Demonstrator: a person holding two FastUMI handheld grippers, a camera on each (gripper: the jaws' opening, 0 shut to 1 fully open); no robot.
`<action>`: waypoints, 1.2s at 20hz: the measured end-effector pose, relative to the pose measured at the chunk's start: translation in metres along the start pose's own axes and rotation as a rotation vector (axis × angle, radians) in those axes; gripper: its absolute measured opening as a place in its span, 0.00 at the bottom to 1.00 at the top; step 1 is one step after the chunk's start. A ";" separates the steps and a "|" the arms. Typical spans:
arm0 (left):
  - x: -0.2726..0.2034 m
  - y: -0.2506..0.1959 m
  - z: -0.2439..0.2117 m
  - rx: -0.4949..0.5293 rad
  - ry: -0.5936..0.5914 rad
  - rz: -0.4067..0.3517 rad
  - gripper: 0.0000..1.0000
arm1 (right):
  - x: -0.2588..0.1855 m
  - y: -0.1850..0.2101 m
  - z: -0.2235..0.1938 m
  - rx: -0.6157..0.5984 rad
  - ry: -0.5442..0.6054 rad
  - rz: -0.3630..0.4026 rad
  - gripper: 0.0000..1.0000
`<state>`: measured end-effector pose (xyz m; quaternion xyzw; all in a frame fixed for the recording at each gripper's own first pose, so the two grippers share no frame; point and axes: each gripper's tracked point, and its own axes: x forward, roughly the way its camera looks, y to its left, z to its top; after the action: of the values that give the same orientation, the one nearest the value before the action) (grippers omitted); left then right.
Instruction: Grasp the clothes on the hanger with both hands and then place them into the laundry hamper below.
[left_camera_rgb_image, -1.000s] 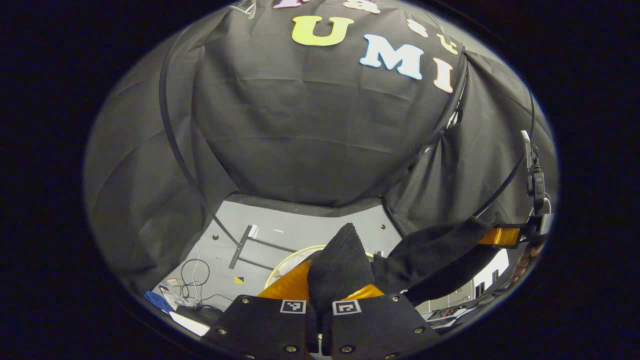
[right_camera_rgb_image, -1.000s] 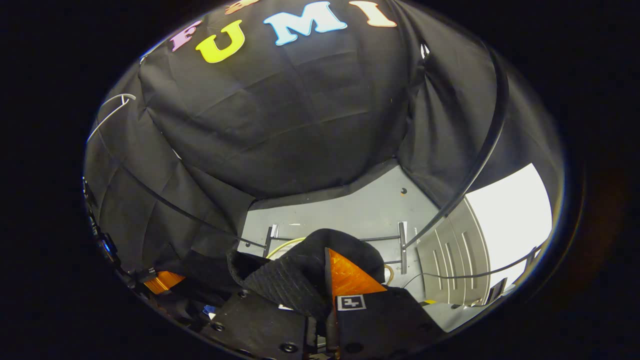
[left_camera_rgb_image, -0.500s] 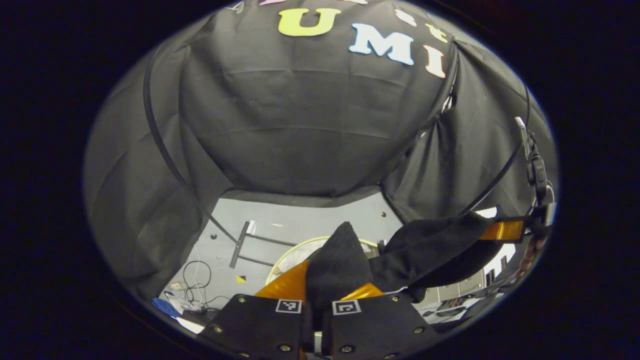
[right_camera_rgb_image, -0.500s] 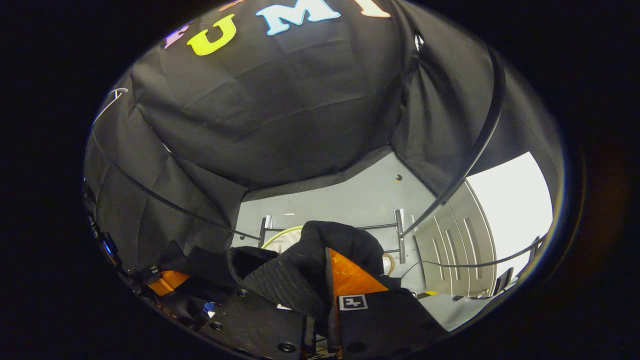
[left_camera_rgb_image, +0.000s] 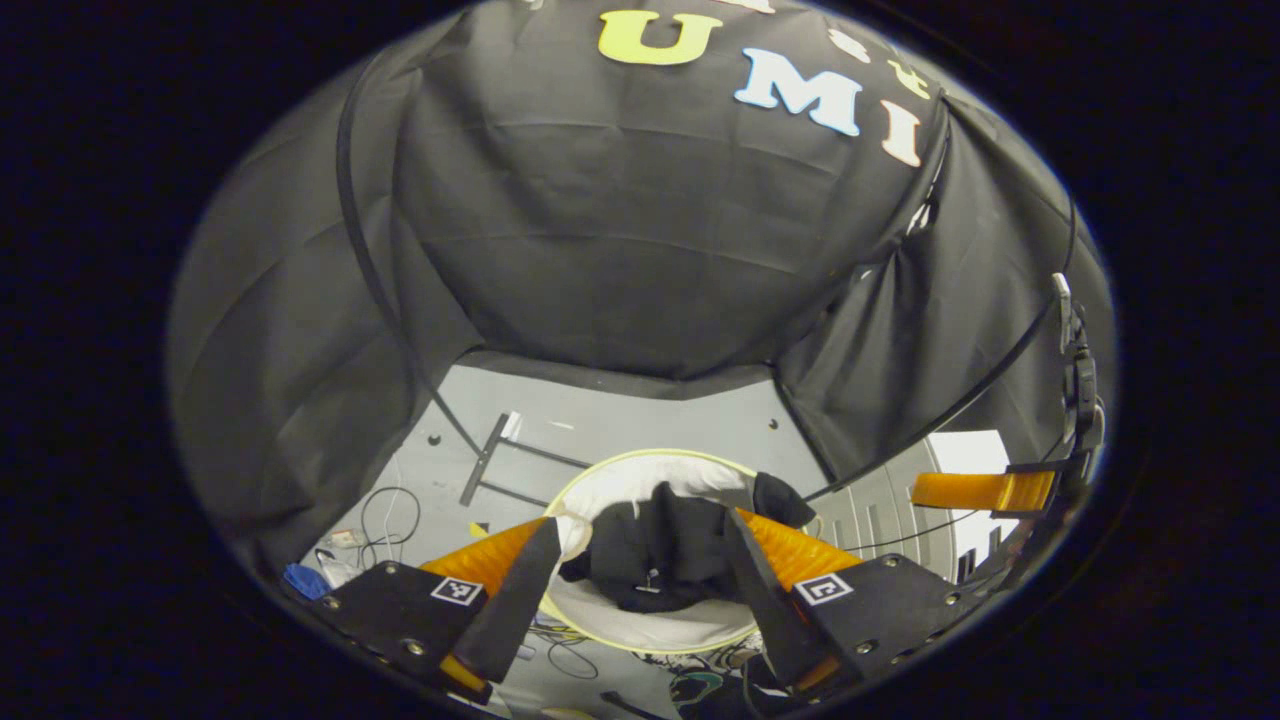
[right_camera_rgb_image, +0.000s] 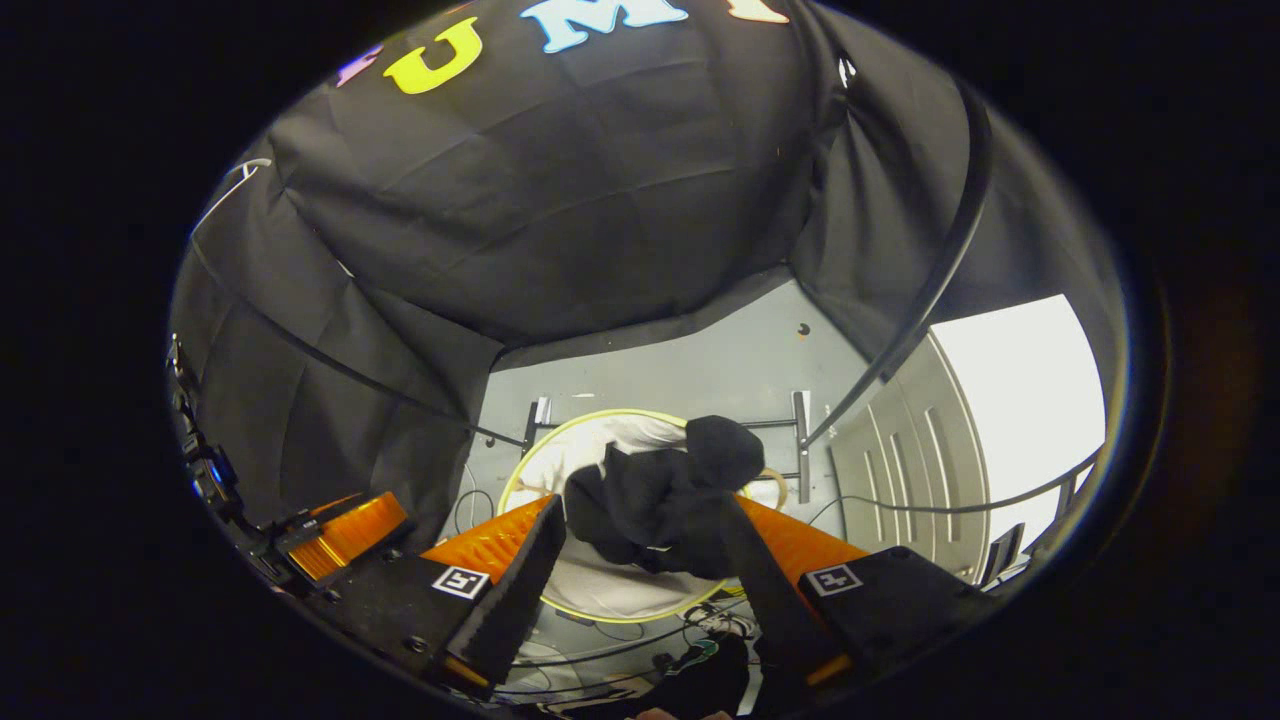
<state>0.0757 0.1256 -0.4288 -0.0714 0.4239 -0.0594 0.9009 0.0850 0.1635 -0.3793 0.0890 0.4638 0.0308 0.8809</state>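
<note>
Item: black garment, let go over the hamper; both my grippers spread wide and holding nothing.

My left gripper (left_camera_rgb_image: 640, 570) and right gripper (right_camera_rgb_image: 640, 560) hang with fingers parted above the laundry hamper (left_camera_rgb_image: 600, 478). I judge the drop done; good practice now is to lift straight up, clear of the rim. The clothes (left_camera_rgb_image: 665, 545) lie crumpled in the white-lined hamper, one dark fold draped over the rim at about 2 o'clock (right_camera_rgb_image: 725, 450). Soft, limp knit; may need tucking in.
</note>
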 end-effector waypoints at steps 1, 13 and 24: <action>-0.005 0.001 -0.001 0.010 -0.007 0.005 0.96 | -0.005 -0.004 -0.002 -0.002 -0.005 0.000 0.98; -0.122 -0.080 0.110 0.155 -0.317 0.031 0.96 | -0.110 -0.086 0.078 -0.016 -0.311 -0.172 0.98; -0.289 -0.222 0.251 0.160 -0.760 0.054 0.96 | -0.270 -0.121 0.196 -0.022 -0.749 -0.082 0.98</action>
<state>0.0761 -0.0245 -0.0128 -0.0067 0.0559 -0.0379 0.9977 0.0890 -0.0173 -0.0738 0.0663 0.1124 -0.0341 0.9909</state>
